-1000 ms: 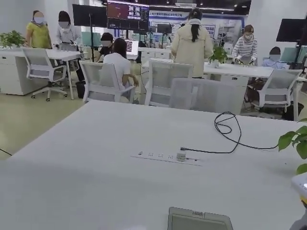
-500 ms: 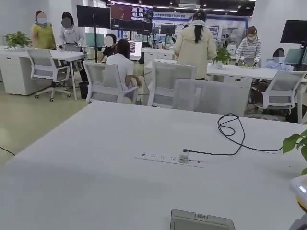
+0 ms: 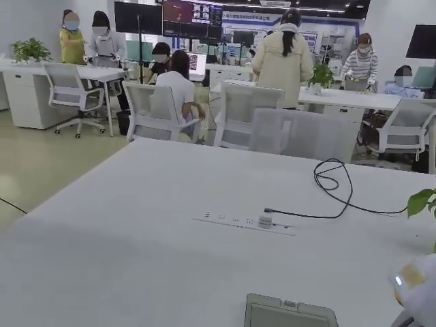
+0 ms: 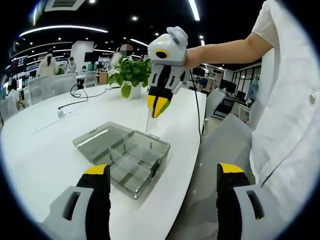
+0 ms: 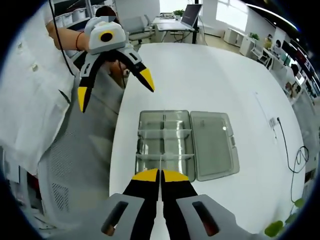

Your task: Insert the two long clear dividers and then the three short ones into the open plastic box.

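Observation:
The open plastic box [image 5: 164, 144] lies near the table edge, its lid [image 5: 215, 145] folded flat beside it. Clear dividers stand across it and split it into compartments. In the left gripper view the box [image 4: 132, 162] sits just ahead of my left gripper [image 4: 162, 172], which is open with nothing between its jaws. My right gripper [image 4: 159, 105] hovers above the box's far end, shut on a thin clear divider [image 4: 149, 122] that hangs down from its tips. From above, my right gripper [image 5: 160, 176] shows shut over the box's near end, and the left gripper [image 5: 114, 82] is open. The lid's corner [image 3: 289, 315] sits at the head view's bottom edge.
The white table [image 3: 136, 238] carries a power strip [image 3: 242, 221] and a black cable [image 3: 334, 180]. A potted plant [image 4: 131, 75] stands beyond the box. A grey mesh chair [image 5: 75, 165] is at the table edge. A gripper's white body [image 3: 415, 289] shows at lower right. People and chairs fill the background.
The head camera has shifted, so the whole scene slid slightly. A gripper's white body shows larger in the lower right corner than before.

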